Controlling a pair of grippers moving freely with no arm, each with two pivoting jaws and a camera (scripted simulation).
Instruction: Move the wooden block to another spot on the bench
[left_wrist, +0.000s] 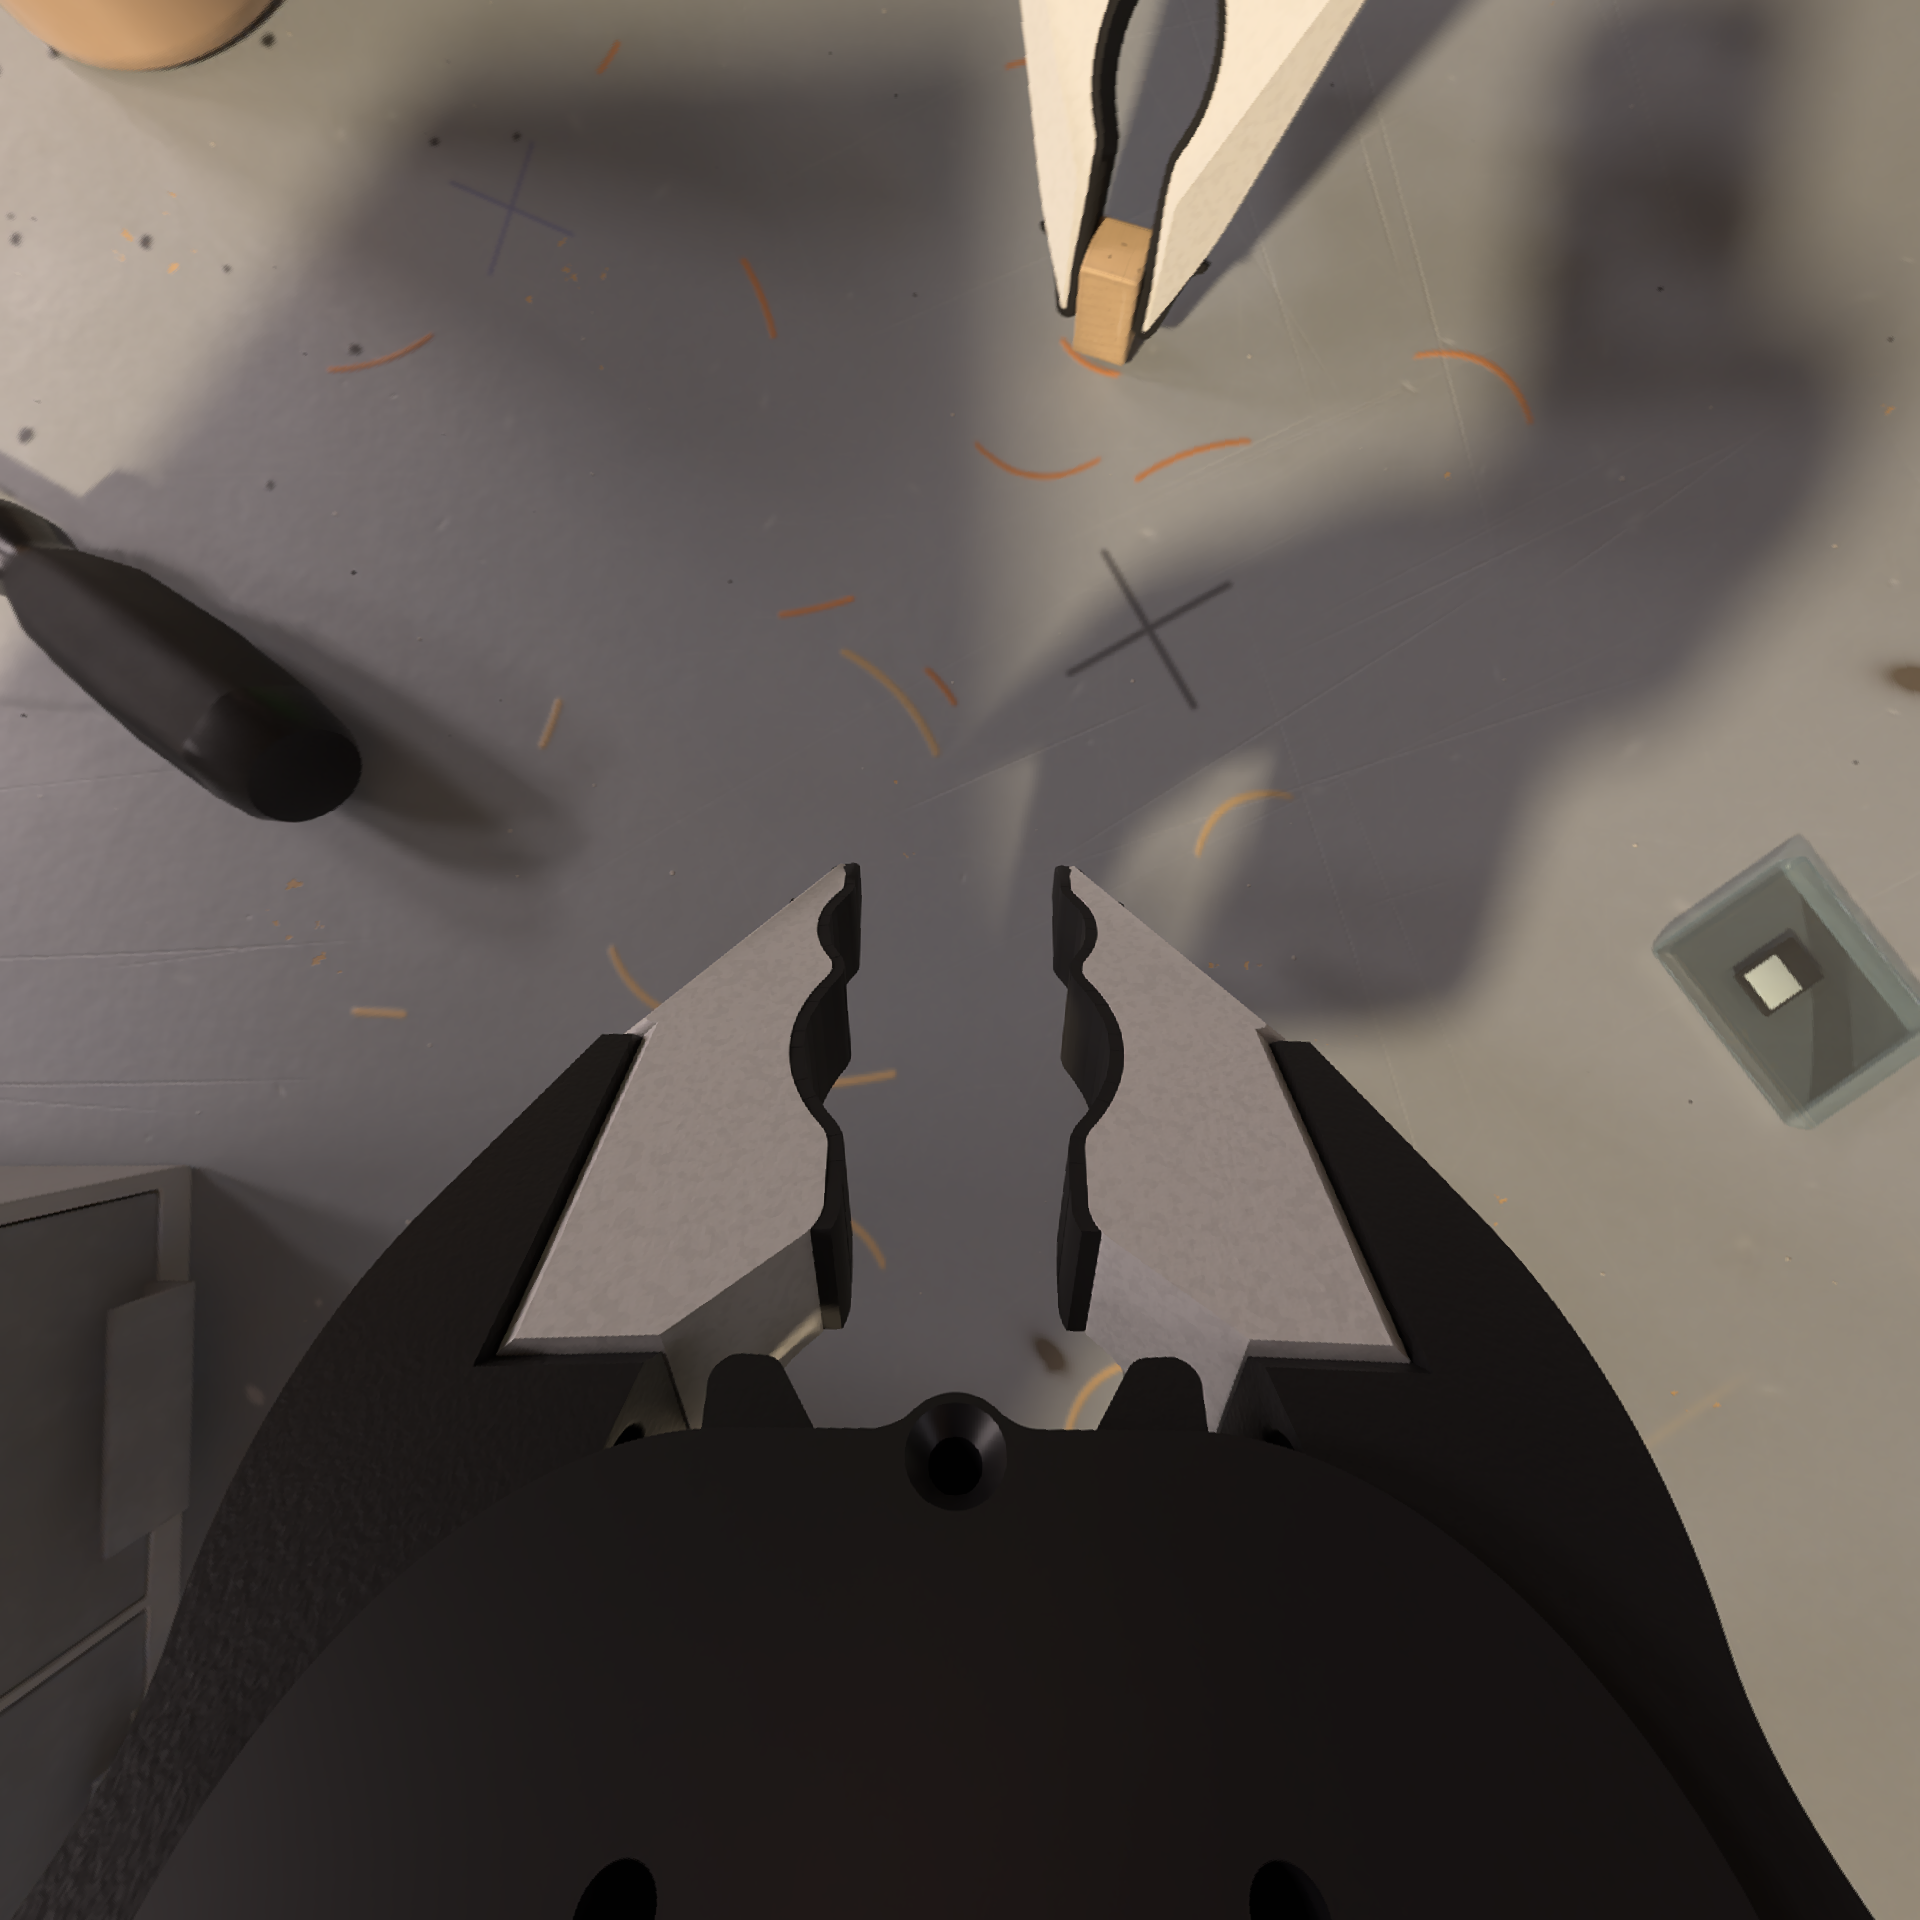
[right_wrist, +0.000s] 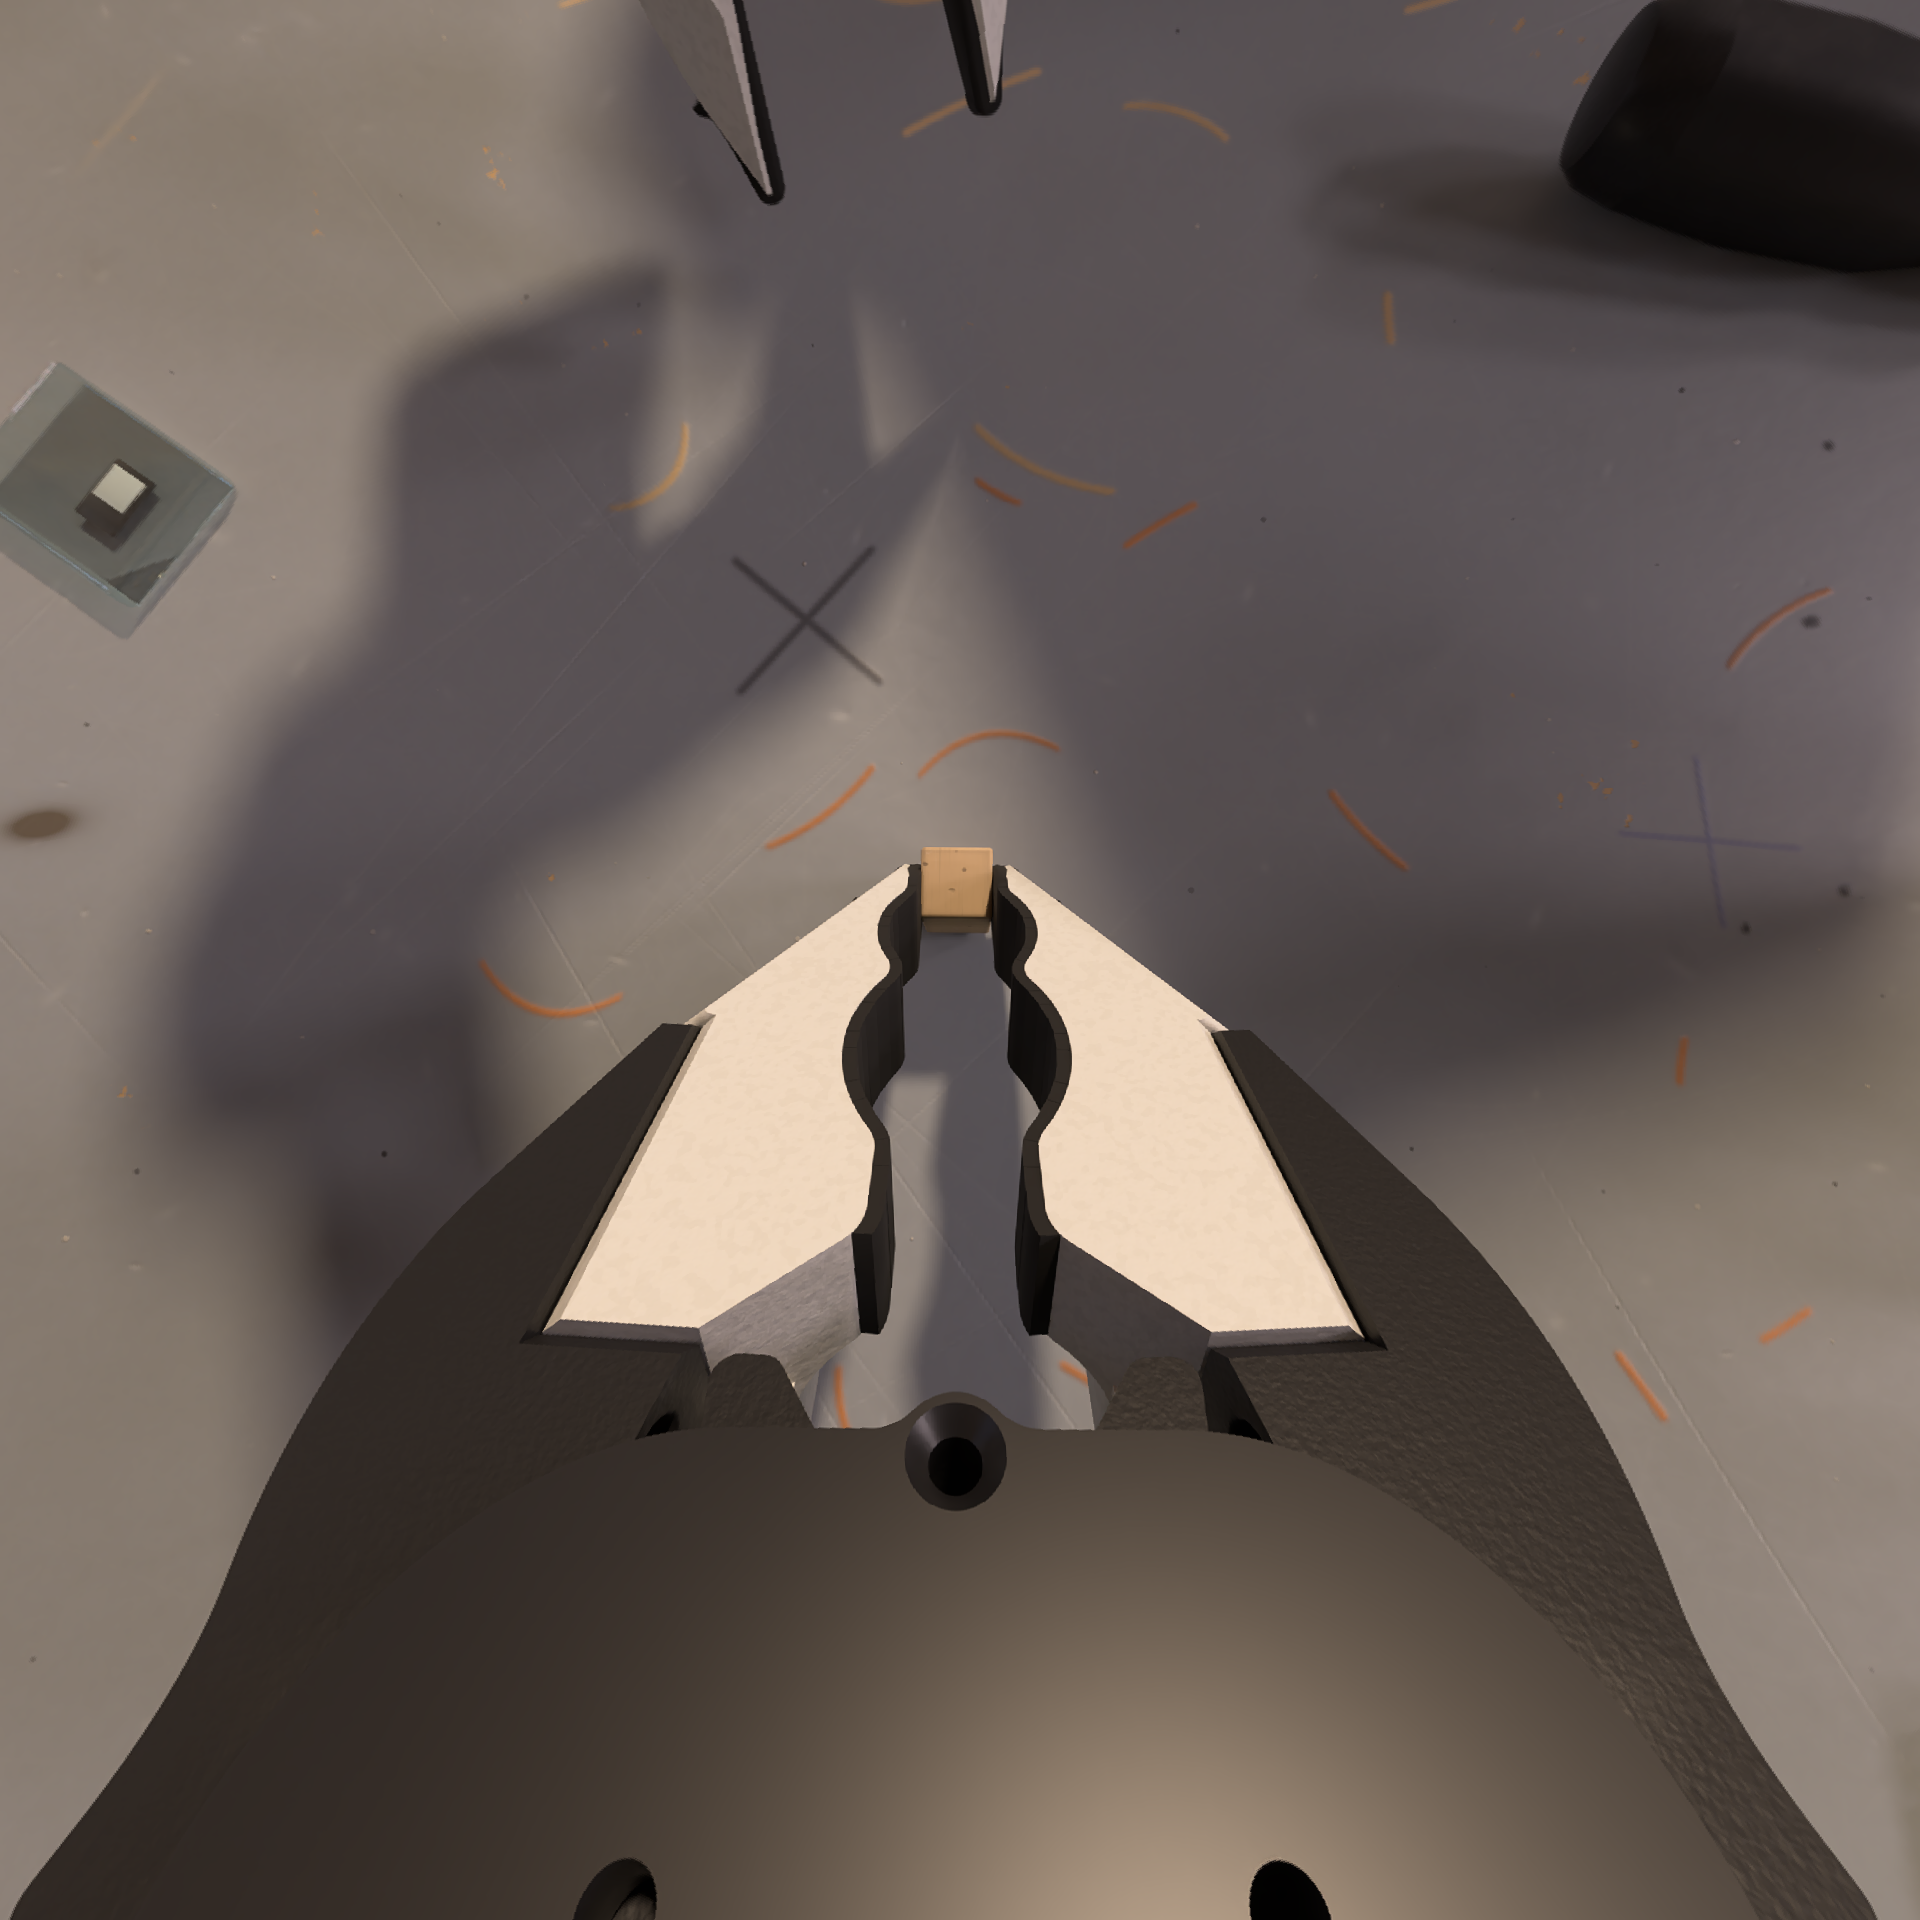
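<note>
The small wooden block (right_wrist: 956, 883) sits between the tips of my right gripper (right_wrist: 956, 891), which is shut on it. In the left wrist view the block (left_wrist: 1108, 291) shows at the top, pinched between the right gripper's pale fingers (left_wrist: 1070, 208), its lower end at or just above the grey bench (left_wrist: 727, 468). My left gripper (left_wrist: 956, 883) is open and empty, hovering over the bench nearer than the block. Its fingertips (right_wrist: 764, 156) show at the top of the right wrist view.
A black tool handle (left_wrist: 197, 686) lies at the left, also seen in the right wrist view (right_wrist: 1756, 145). A small glass dish holding a pale cube (left_wrist: 1792, 982) stands at the right. Dark cross marks (left_wrist: 1148, 629) and orange shavings dot the bench. A grey drawer unit (left_wrist: 83, 1403) stands lower left.
</note>
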